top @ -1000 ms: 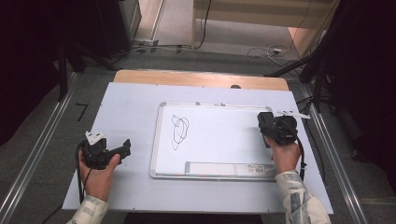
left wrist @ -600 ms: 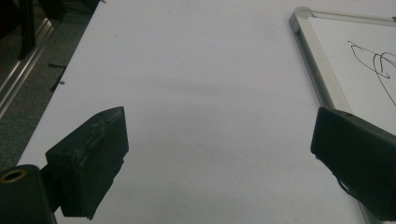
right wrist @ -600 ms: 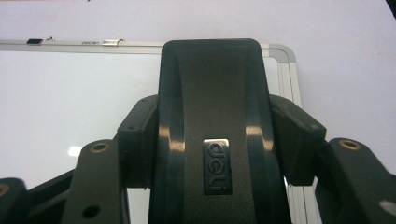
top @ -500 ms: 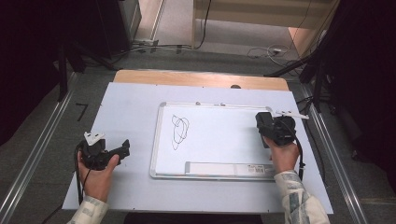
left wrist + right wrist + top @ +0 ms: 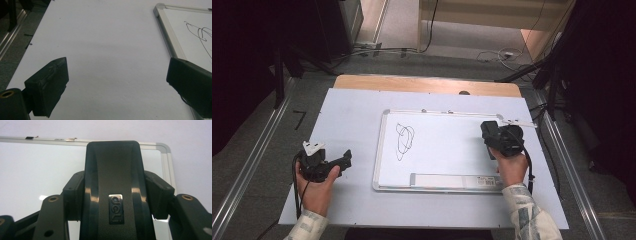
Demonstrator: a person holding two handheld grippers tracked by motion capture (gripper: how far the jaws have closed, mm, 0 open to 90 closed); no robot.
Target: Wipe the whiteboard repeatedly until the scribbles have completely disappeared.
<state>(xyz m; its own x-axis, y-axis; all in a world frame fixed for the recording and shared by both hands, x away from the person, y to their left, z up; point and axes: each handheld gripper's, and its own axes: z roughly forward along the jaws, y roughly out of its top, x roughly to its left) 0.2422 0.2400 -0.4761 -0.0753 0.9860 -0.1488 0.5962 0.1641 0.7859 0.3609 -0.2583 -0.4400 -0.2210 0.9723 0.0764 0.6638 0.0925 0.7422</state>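
- One black eraser, marked with a small logo plate, sits clamped between the jaws of the right gripper; its broad body rises straight ahead of them, held flat-side forward, apparently so its underside can be pressed to the board.
- Beneath and beyond those jaws lies the whiteboard, its rounded frame corner just past the eraser's top edge.
- A black scribble lies well off to the left of the right jaws; judging by this grip, it is the mark to be wiped.
- The left gripper stands with its jaws spread wide and empty, the bare white surface between them and the board's frame beside the right-hand jaw, seemingly parked clear of the work.
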